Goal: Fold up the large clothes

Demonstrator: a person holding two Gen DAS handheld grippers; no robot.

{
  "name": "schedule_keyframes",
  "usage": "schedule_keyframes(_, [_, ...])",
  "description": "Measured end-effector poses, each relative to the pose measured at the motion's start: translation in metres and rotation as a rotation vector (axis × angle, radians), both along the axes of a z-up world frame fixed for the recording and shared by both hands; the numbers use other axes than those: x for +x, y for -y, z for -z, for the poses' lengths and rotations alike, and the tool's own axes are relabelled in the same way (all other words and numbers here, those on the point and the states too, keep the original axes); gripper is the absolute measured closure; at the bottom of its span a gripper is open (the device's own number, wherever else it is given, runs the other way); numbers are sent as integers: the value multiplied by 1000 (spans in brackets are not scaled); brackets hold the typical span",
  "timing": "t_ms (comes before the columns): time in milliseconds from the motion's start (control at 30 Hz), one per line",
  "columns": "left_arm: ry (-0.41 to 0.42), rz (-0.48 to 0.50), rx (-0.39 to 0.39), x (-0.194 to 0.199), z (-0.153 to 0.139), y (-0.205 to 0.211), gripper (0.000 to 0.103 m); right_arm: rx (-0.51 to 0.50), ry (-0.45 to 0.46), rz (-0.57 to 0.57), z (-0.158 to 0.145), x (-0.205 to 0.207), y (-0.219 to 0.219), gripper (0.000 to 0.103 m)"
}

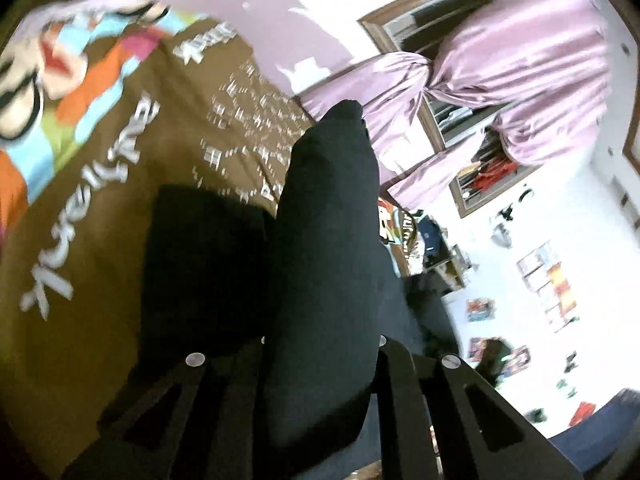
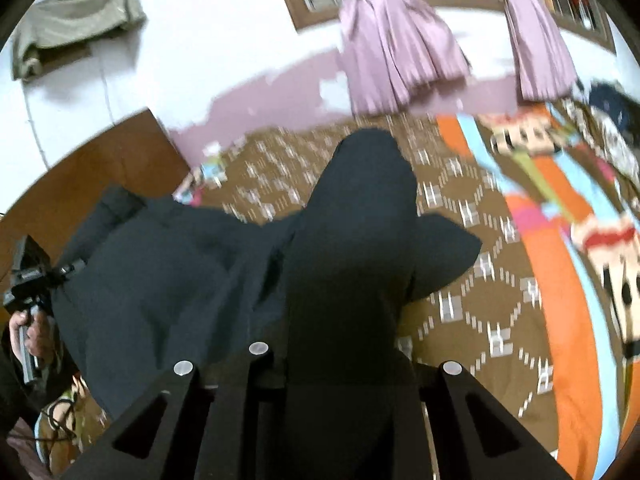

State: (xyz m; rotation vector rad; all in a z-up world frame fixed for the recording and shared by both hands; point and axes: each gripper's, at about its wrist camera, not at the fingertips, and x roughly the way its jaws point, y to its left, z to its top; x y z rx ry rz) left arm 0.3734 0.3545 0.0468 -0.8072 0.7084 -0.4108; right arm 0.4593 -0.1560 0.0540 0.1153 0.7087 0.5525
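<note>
the left tool (image 1: pixel 320 360) is pressed together on a fold of the dark garment (image 1: pixel 328 216), which bunches up between its fingers and hides their tips; from the left wrist view the pinched fold stands up as a long ridge running straight away from the tool toward the pink curtains (image 1: pixel 520 80). the right tool (image 2: pixel 340 364) is likewise pinching the dark garment (image 2: pixel 352 220), its fingertips buried under the cloth, and the fold it holds rises as a hump pointing forward along the fingers. in the right wrist view the left tool (image 2: pixel 36 276) shows at the far left edge, gripped by a hand (image 2: pixel 30 332), with the cloth stretched between the two tools, so the garment's long axis runs sideways from one tool to the other. the rest of the cloth sags below that line and drapes onto the bed, a corner lying out to the right. under it lies a brown bedspread (image 2: pixel 460 280) with white patterns and bright cartoon prints. beyond are a white wall with peeling pink paint, a window behind the curtains, and a grey-green cloth (image 2: pixel 76 28) hanging on the wall at upper left. both views are motion-blurred.
</note>
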Motion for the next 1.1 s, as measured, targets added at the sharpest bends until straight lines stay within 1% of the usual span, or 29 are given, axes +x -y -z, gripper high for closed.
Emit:
schedule_keyframes(33, [4, -9, -4, -2, -4, -2, 95, 0, 16, -7, -6, 0, -4, 88])
schedule_keyframes(67, [4, -18, 12, -2, -7, -3, 95, -3, 22, -13, -11, 2, -6, 88])
schedule_keyframes(100, [-13, -30, 60, -1, -6, -2, 95, -6, 20, -11, -12, 3, -9, 88])
schedule_keyframes(167, [-89, -43, 151, 5, 4, 7, 94, -11, 4, -4, -6, 5, -8, 88])
schedule_keyframes(200, [-145, -52, 200, 11, 15, 10, 92, -17, -7, 1, 0, 6, -7, 88])
schedule_keyframes(233, [-191, -53, 229, 13, 25, 15, 91, -24, -23, 9, 8, 6, -5, 88])
schedule_keyframes(267, [-246, -50, 257, 19, 40, 18, 85, -28, -41, 19, 17, 8, -1, 88])
schedule_keyframes(300, [-279, -55, 263, 23, 49, 19, 76, -27, -56, 27, 23, 8, 3, 88])
schedule_keyframes(333, [-292, -59, 255, 26, 58, 18, 71, -23, -69, 34, 28, 9, 7, 88])
schedule_keyframes(367, [-298, -63, 263, 26, 63, 15, 58, -6, -97, 41, 39, 13, 14, 88])
schedule_keyframes(400, [-307, -73, 288, 29, 67, 14, 42, -6, -97, 41, 39, 13, 14, 88])
schedule_keyframes(433, [-320, -82, 314, 33, 72, 13, 35, -4, -107, 39, 43, 15, 17, 87])
schedule_keyframes(467, [-330, -85, 325, 38, 74, 10, 24, -11, -116, 36, 48, 17, 17, 86])
schedule_keyframes(500, [-344, -77, 321, 41, 80, 9, 17, -17, -121, 35, 51, 17, 17, 84])
schedule_keyframes(567, [-386, -48, 281, 49, 90, 9, 13, -36, -155, 29, 61, 21, 16, 80])
schedule_keyframes(600, [-405, -31, 234, 53, 98, 7, 13, -43, -186, 26, 68, 24, 15, 79])
schedule_keyframes(633, [-427, -8, 169, 54, 107, 6, 13, -42, -209, 29, 73, 26, 16, 78])
schedule_keyframes(667, [-437, 6, 106, 55, 110, 1, 21, -15, -236, 39, 80, 27, 20, 78])
schedule_keyframes(700, [-435, 9, 35, 51, 114, 1, 33, -15, -236, 39, 80, 27, 20, 79])
schedule_keyframes(733, [-425, -3, 33, 48, 113, 1, 36, 2, -238, 41, 80, 27, 22, 82])
schedule_keyframes(767, [-416, 3, 44, 46, 110, 1, 49, 5, -224, 38, 77, 25, 22, 85])
schedule_keyframes(800, [-397, 8, 59, 42, 103, 2, 65, -1, -209, 33, 73, 24, 19, 86])
schedule_keyframes(867, [-335, -4, 64, 32, 84, 0, 81, -30, -145, 14, 59, 19, 10, 88])
schedule_keyframes(900, [-288, -13, 83, 23, 69, 1, 84, -35, -107, 2, 50, 15, 4, 88])
schedule_keyframes(933, [-248, -17, 94, 15, 55, 3, 85, -27, -71, -7, 39, 11, -2, 89])
schedule_keyframes(1067, [-153, -50, 100, -9, 19, 9, 87, 35, 30, -22, 2, 3, -15, 89])
schedule_keyframes(1100, [-130, -62, 117, -15, 9, 9, 87, 49, 44, -28, -3, 3, -18, 89])
